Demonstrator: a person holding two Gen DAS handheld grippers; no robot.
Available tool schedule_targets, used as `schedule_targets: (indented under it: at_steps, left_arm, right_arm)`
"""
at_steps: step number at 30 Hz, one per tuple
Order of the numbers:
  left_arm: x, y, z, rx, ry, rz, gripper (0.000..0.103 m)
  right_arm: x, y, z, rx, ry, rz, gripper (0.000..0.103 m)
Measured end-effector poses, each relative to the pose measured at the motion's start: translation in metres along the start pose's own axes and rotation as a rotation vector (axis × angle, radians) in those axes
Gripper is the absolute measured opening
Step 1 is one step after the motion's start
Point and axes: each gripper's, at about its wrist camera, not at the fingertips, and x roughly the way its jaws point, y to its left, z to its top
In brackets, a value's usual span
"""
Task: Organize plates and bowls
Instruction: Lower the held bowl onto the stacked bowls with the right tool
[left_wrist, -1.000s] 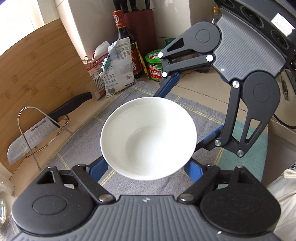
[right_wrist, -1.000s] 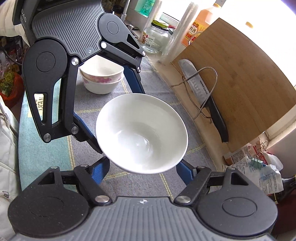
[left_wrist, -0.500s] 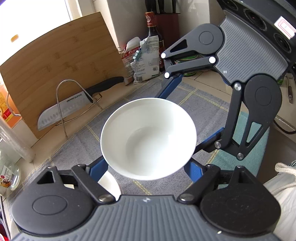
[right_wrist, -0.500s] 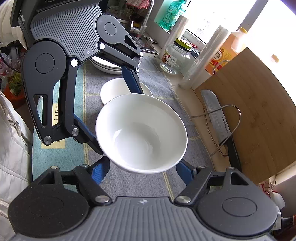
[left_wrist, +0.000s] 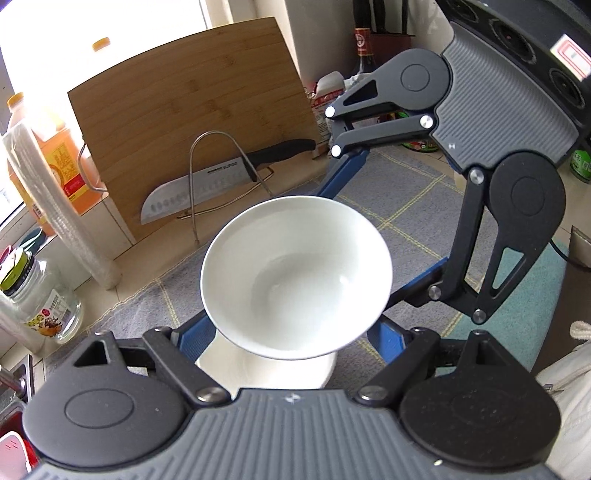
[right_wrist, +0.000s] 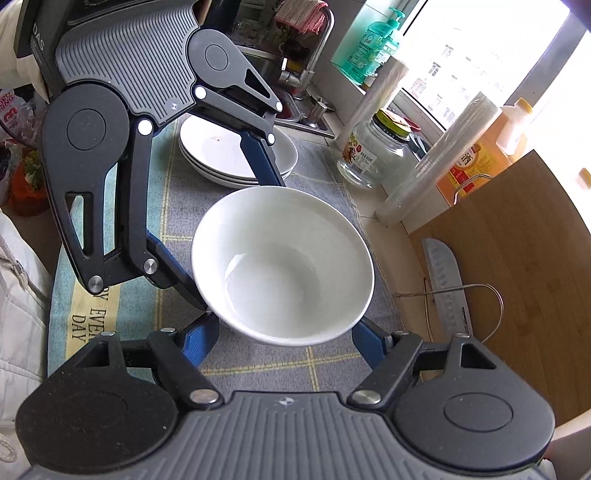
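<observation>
White bowl (left_wrist: 295, 277), plain and glossy, empty, mouth up, slightly tilted, raised at frame centre. Below it at lower centre, second white bowl (left_wrist: 266, 373), mostly hidden. Stack of white plates (right_wrist: 221, 155) at upper centre of right wrist view, flat on the cloth.

the bowl (left_wrist: 295, 277) is glossy white ceramic, smooth inside. the plates (right_wrist: 221, 155) have the same glazed shine. under them the mat (right_wrist: 325, 365) is woven grey cloth with yellow lines. the board (left_wrist: 184, 122) is matt, grained wood. the knife (left_wrist: 207, 184) has a dimpled steel blade and a black plastic handle, on a thin wire rack (left_wrist: 218, 155). the jar (right_wrist: 373, 155) is clear glass.
</observation>
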Motion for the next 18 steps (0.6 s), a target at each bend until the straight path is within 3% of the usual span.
schedule_targets:
  at_steps: [5, 18]
  left_arm:
    - [0.003, 0.015, -0.008, -0.011, 0.024, 0.010, 0.088]
    - [0.018, 0.032, -0.022, -0.037, 0.077, -0.053, 0.088]
  right_arm:
    - [0.020, -0.002, 0.014, 0.004, 0.005, 0.025, 0.083]
    - [0.047, -0.007, 0.017, 0.064, 0.047, 0.116, 0.083]
